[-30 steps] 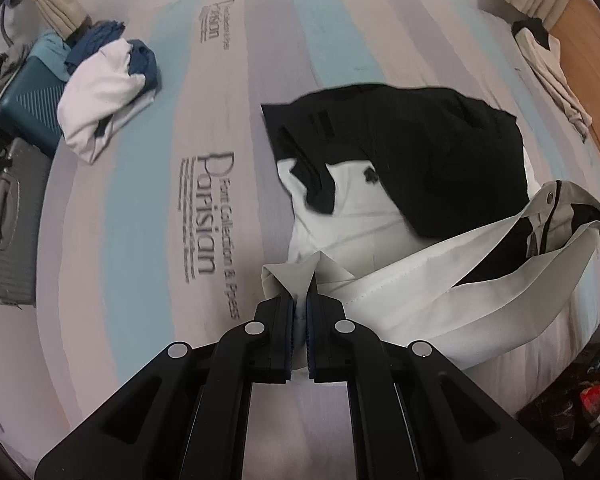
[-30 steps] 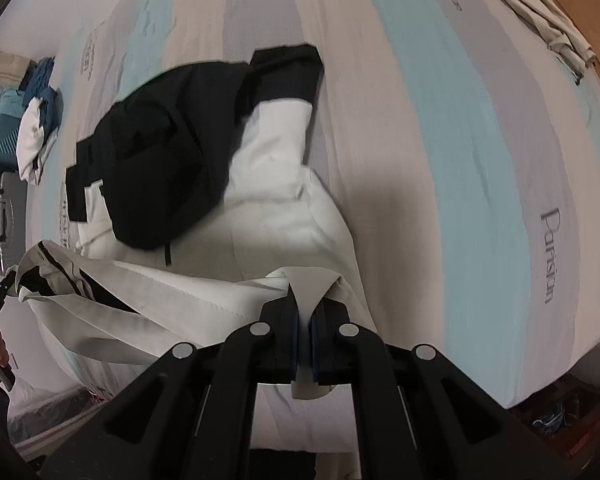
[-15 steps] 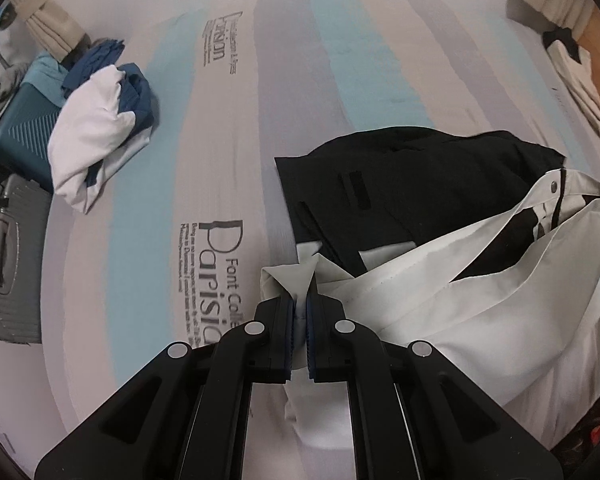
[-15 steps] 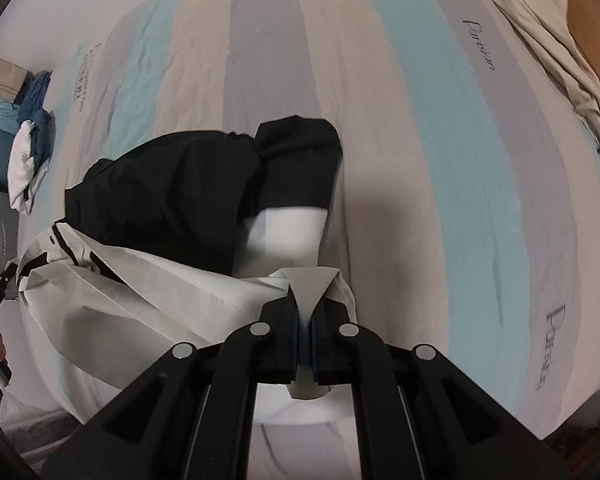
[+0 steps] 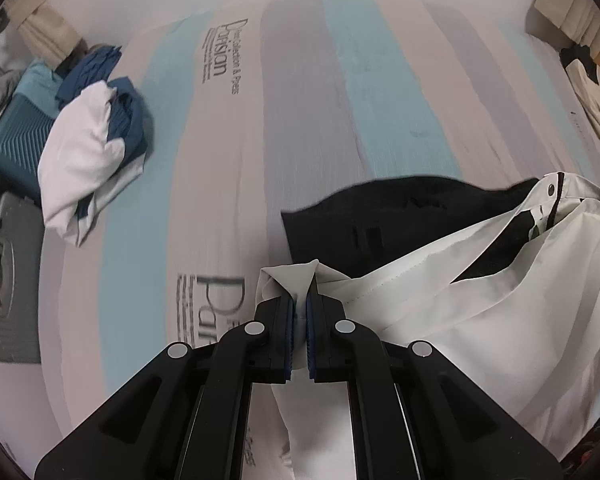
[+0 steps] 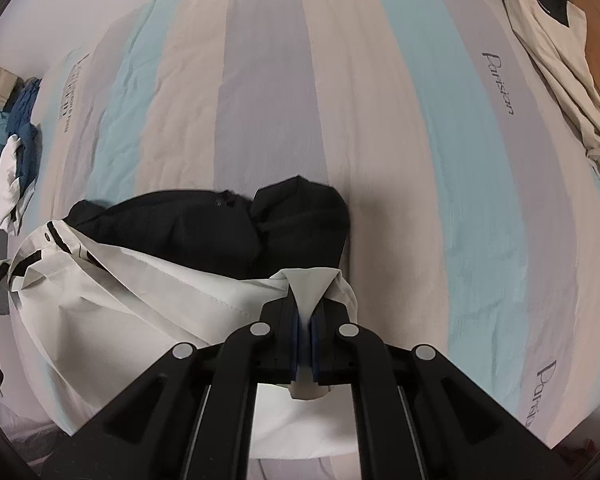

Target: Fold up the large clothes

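A black and white jacket (image 5: 480, 280) lies on the striped bed sheet (image 5: 300, 100). Its white lower half is lifted and stretched over the black upper part (image 5: 380, 208). My left gripper (image 5: 299, 304) is shut on one white corner of the hem. In the right wrist view my right gripper (image 6: 305, 312) is shut on the other white corner, and the jacket (image 6: 140, 280) spreads to its left, with the black part (image 6: 260, 224) beyond. The white fabric hangs taut between both grippers.
A crumpled white and blue garment (image 5: 92, 148) lies at the bed's left edge. A teal suitcase (image 5: 8, 148) and a grey suitcase (image 5: 8, 280) stand beside it. A cream and black garment (image 6: 560, 60) lies at the right edge. The sheet (image 6: 340, 100) stretches far beyond the jacket.
Both grippers have carried the white hem forward over the jacket. The white lower half now covers more of the black part, and less of the white front shows.
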Tool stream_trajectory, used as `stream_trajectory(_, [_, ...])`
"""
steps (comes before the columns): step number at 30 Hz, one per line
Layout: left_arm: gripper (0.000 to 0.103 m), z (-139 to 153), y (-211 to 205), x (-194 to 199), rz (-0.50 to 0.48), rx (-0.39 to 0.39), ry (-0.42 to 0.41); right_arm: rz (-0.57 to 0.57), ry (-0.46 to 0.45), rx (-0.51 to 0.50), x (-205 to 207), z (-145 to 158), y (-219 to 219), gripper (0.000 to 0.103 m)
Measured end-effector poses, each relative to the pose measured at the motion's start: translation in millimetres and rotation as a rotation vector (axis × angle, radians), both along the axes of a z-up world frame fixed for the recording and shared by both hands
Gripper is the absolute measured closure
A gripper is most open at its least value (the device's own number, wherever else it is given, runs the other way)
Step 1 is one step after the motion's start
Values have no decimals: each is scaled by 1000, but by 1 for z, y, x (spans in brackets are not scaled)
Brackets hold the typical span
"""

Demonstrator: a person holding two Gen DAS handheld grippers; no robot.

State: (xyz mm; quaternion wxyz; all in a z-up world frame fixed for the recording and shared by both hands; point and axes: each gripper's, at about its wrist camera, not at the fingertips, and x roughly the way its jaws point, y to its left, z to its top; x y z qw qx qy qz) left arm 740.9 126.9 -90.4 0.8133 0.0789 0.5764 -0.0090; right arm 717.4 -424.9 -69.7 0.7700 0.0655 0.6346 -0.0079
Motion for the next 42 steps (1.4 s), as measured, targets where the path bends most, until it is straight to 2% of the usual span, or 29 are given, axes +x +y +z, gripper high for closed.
stream_trajectory(8, [99,-26,-1,38,11,-7,13,-42,9,2,29,-22,-5,100])
stream_trajectory(11, [99,-44,-2,48,2,17,25,-37,12,-11,39,-35,-2,100])
stream_trajectory(24, [99,-117,-2,100,-21,0,88,-42,78,-25,89,-98,3,100])
stream_trajectory(31, [98,-153,-2,107,-39,-19,105,-15,114,-11,98,-129,3,100])
stream_trajectory(42, [97,-168,-2,110,-29,-33,92,8,139,20,109,-157,-6,100])
